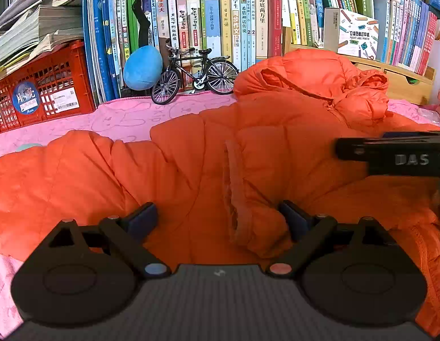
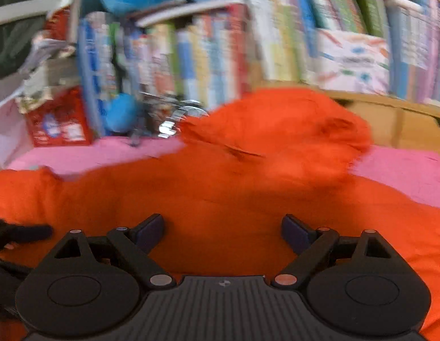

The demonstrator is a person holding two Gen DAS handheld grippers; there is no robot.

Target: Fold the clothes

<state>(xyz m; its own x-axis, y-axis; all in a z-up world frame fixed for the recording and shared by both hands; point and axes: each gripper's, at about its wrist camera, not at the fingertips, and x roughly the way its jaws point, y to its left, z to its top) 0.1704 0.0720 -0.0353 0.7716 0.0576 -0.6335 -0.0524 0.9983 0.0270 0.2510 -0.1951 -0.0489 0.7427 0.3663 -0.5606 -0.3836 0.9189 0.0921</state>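
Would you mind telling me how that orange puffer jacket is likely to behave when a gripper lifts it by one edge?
The orange puffer jacket would probably sag and drape, since it lies in soft folds. Its puffy quilting suggests it is light for its bulk. The smooth shell may slip between the pads.

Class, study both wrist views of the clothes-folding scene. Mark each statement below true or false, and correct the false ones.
1. The orange puffer jacket lies on a pink cloth. True.
2. The left gripper is clamped on a sleeve. False: its jaws stand open over the jacket, pressing nothing.
3. A model bicycle stands before the books. True.
4. The crate left of the books is green. False: it is red.
5. The right gripper is open. True.
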